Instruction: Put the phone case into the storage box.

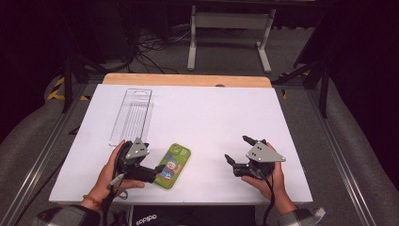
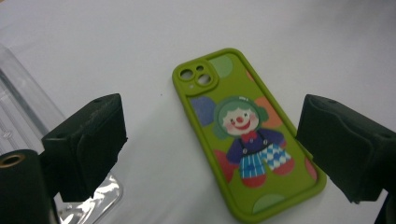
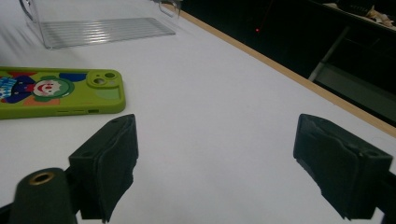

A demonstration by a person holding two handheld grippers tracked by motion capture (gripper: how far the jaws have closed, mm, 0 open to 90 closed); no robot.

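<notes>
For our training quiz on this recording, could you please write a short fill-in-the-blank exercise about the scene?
1. The phone case lying on the white table is ____ in colour, with a clown on it.
2. The jaws of the left gripper stand ____, with the case lying between them.
3. The clear tray lies on the ____ side of the table in the high view.
4. The right gripper holds ____.

Missing words: green; open; left; nothing
</notes>
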